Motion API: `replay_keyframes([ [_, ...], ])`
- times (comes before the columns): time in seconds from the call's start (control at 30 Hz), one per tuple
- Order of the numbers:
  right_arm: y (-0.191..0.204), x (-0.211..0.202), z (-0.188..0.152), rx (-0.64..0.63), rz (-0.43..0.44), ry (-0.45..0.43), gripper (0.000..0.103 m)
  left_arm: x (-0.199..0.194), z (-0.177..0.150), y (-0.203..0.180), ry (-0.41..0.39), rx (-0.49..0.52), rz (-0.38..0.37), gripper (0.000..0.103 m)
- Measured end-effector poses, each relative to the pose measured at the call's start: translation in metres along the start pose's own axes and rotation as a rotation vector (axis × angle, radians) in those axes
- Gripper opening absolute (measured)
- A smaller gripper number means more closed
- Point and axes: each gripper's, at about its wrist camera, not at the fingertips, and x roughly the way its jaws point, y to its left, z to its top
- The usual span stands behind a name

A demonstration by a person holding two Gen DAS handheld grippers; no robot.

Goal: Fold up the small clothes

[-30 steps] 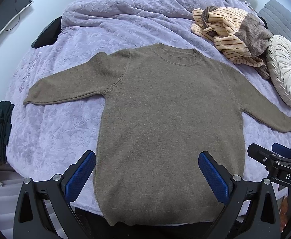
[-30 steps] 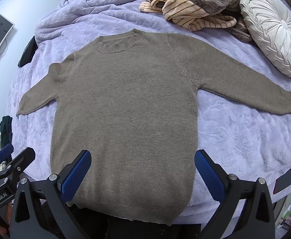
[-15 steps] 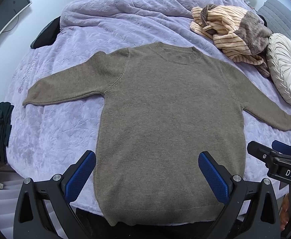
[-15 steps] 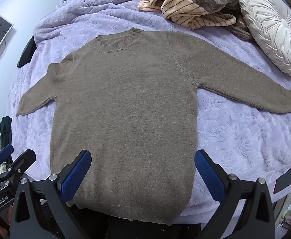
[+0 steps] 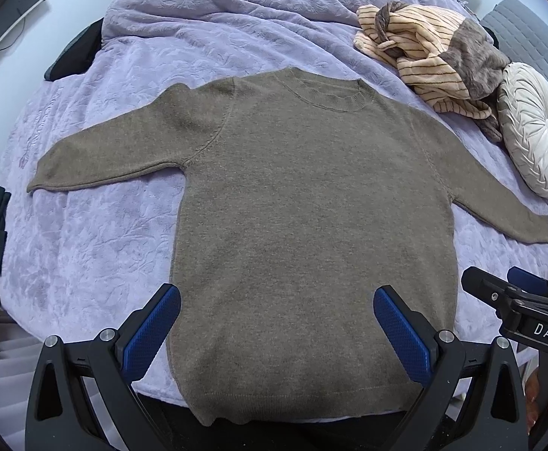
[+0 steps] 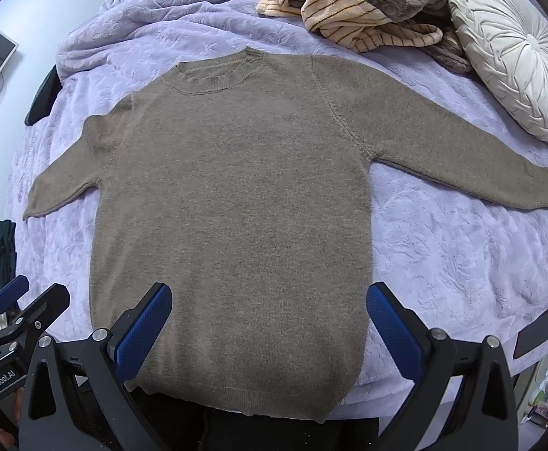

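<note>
**A:** So which way is the sweater (image 5: 311,218) lying? Looks flat on the lilac bedspread (image 5: 86,248), collar toward the top of the frame, hem at the bottom edge of the bed, long axis running bottom to top.

**B:** Yep, and both sleeves stick out sideways, left cuff mid-left, right cuff mid-right in the left wrist view. Hem hangs right at the bed's near edge.

**A:** Room to move?

**B:** Plenty of bare bedspread under each sleeve. Upper right is crowded though: striped bundle (image 5: 424,56) and a round white cushion (image 5: 536,131), near the right sleeve but not touching.

**A:** Tools?

**B:** Left tool (image 5: 275,334) is spread wide, nothing in it, hovering over the hem. Right tool (image 6: 270,332) same deal, wide and empty, beside it at lower right.
</note>
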Motion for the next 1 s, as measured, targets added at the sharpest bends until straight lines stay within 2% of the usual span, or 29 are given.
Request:
replay_keyframes([
  [0.33,0.014,0.010,-0.003,0.053,-0.032,0.020,0.103,0.024,0.004,0.004,0.036,0.042,-0.089,0.103],
  [0.47,0.028,0.019,-0.002,0.049,-0.057,0.035,0.103,0.034,0.011,0.024,0.027,0.013,-0.137,0.103],
  [0.6,0.051,0.031,-0.001,0.020,-0.087,0.054,0.103,0.051,0.028,0.080,0.012,-0.121,-0.162,0.103],
  [0.83,0.119,0.063,0.000,-0.057,-0.063,0.098,0.103,0.072,0.058,0.224,-0.086,-0.358,-0.079,0.103],
  [1.0,0.175,0.089,0.003,-0.137,-0.031,0.130,0.103,0.101,0.067,0.325,-0.150,-0.577,-0.095,0.103],
])
